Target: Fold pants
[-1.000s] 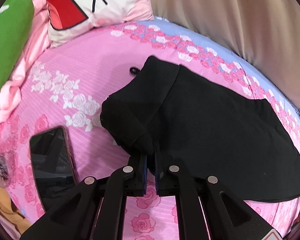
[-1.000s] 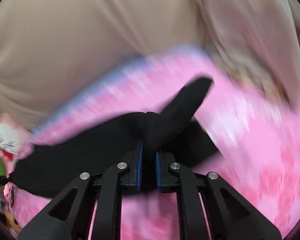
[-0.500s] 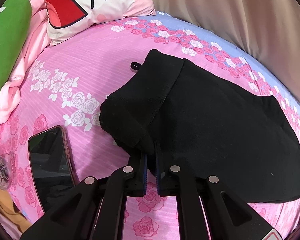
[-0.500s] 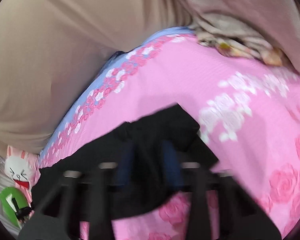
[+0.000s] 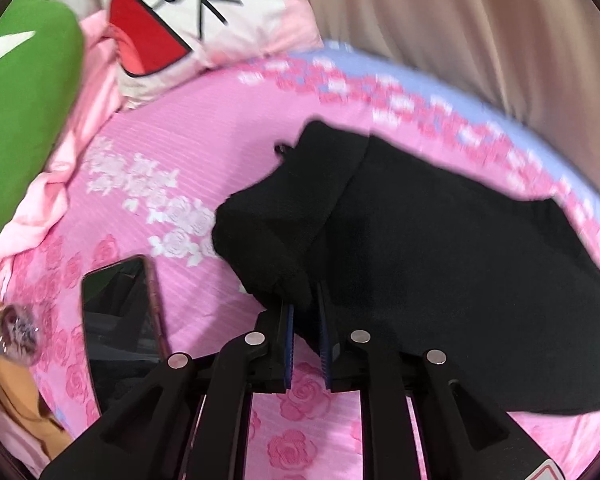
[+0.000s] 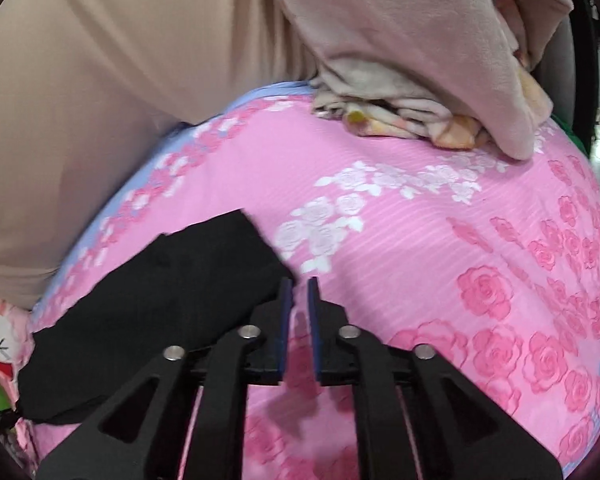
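Observation:
Black pants (image 5: pixel 440 264) lie folded on the pink rose-print bedsheet (image 5: pixel 204 160). Their thick folded corner at the near left drapes over the tips of my left gripper (image 5: pixel 305 305). Its jaws are opening, a gap shows between the blue pads (image 5: pixel 288 328), and black cloth still sits loosely between the tips. In the right wrist view the other end of the pants (image 6: pixel 172 300) lies flat at the lower left. My right gripper (image 6: pixel 298 285) is just to its right, jaws opening, with only pink sheet (image 6: pixel 420 240) between its fingers.
A dark phone (image 5: pixel 120 320) lies on the sheet left of my left gripper, with a bottle top (image 5: pixel 12 332) further left. A cartoon pillow (image 5: pixel 204 20) and a green cushion (image 5: pixel 24 100) lie at the far left. A beige curtain (image 5: pixel 480 40) and piled blankets (image 6: pixel 420 80) border the bed.
My right gripper has let go of the pants end, which now lies flat, and has drawn back to the right. My left gripper's jaws have widened slightly around the folded corner.

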